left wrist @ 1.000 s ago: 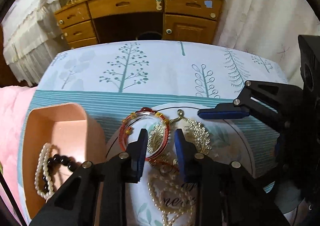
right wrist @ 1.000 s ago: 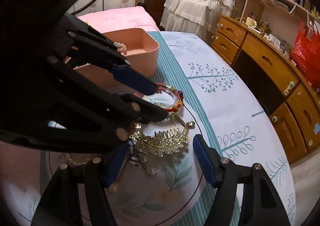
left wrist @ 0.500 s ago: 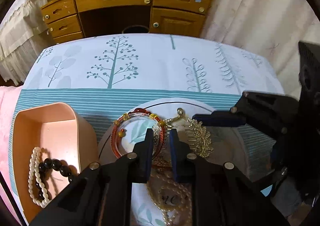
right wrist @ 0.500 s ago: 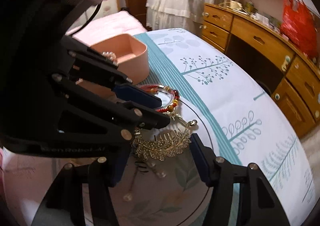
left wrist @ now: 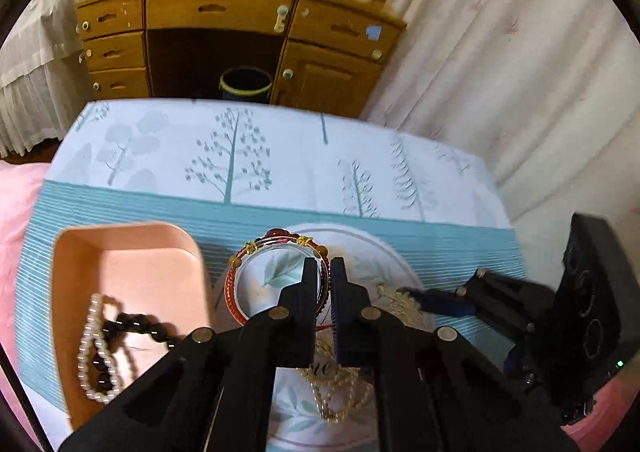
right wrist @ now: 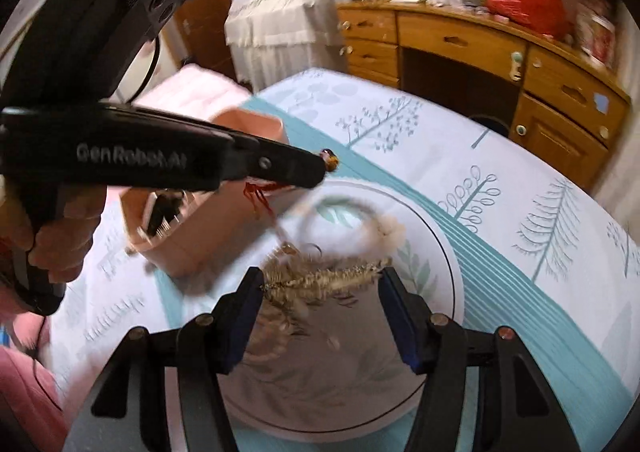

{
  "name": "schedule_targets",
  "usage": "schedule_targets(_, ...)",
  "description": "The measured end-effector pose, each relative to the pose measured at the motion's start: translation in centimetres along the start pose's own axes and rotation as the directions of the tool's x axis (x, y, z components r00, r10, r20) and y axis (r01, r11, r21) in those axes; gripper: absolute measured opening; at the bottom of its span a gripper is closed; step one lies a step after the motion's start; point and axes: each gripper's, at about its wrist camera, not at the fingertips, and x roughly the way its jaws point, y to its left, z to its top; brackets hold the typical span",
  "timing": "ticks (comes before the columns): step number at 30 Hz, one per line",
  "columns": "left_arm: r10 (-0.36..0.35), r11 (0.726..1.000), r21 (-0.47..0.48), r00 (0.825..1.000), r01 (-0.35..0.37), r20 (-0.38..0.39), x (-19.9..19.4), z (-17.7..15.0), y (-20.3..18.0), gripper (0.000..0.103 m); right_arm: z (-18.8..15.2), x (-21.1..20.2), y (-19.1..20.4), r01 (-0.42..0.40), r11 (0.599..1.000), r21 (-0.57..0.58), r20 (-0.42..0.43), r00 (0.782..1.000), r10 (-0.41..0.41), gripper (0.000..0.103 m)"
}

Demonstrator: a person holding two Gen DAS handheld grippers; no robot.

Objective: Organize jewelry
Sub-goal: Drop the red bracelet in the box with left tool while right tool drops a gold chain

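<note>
My left gripper (left wrist: 324,272) is shut on the rim of a red beaded bracelet (left wrist: 240,272) and holds it lifted above the white plate (left wrist: 392,256). In the right wrist view the bracelet (right wrist: 330,162) hangs at the left gripper's tip. My right gripper (right wrist: 320,284) is open with its fingers either side of a gold leaf hair comb (right wrist: 320,278) on the plate (right wrist: 448,252). A pearl necklace (left wrist: 336,388) lies on the plate. The pink box (left wrist: 132,276) on the left holds a pearl bracelet (left wrist: 94,348) and a black bead bracelet (left wrist: 136,326).
The table has a tree-print cloth with a teal stripe band (left wrist: 440,248). A wooden desk (left wrist: 240,36) with a dark bin (left wrist: 245,84) stands beyond the far edge. A curtain (left wrist: 500,52) hangs at right. Pink bedding (left wrist: 16,204) lies at left.
My left gripper closed on the red bracelet and lifted it toward the pink box. My right gripper stayed open around the gold comb and its view swung.
</note>
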Motion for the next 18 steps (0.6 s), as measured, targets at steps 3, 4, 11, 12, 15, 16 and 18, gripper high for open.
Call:
schedule_targets(3,-0.018,1.0,-0.01,1.0,0.018,0.018,-2.2,0.5,0.8,0.004,0.6,-1.0,0.4,0.025,0.996,0.083,0.045,0.999,-0.029,0.011)
schedule_targets(4,-0.027,0.999,-0.018,0.999,0.027,0.022,-2.9,0.6,1.1,0.004,0.7,-1.1,0.6,0.021,0.995,0.098,0.051,0.998,-0.026,0.01)
schedule_targets(11,0.015,1.0,-0.026,1.0,-0.015,0.027,-6.6,0.2,4.4,0.004,1.1,-0.3,1.9,0.11,0.98,0.165,0.023,0.993,-0.115,0.01)
schedule_targets(12,0.021,0.999,-0.035,1.0,-0.02,0.019,-6.9,0.0,5.1,0.004,1.0,-0.4,2.3,0.129,0.979,0.16,0.025,0.991,-0.135,0.007)
schedule_targets(15,0.022,0.998,-0.053,1.0,-0.022,0.005,-7.4,-0.5,6.9,0.004,1.2,-0.2,3.3,0.176,0.973,0.148,0.022,0.983,-0.181,0.006)
schedule_targets(16,0.023,0.998,-0.056,1.0,-0.023,0.001,-7.5,-0.7,7.4,0.004,1.3,-0.2,3.4,0.19,0.969,0.158,0.022,0.98,-0.195,0.005)
schedule_targets(18,0.023,0.998,-0.056,1.0,-0.024,-0.014,-7.4,-1.2,8.1,0.004,1.5,-0.3,3.3,0.191,0.962,0.195,0.026,0.98,-0.199,0.004)
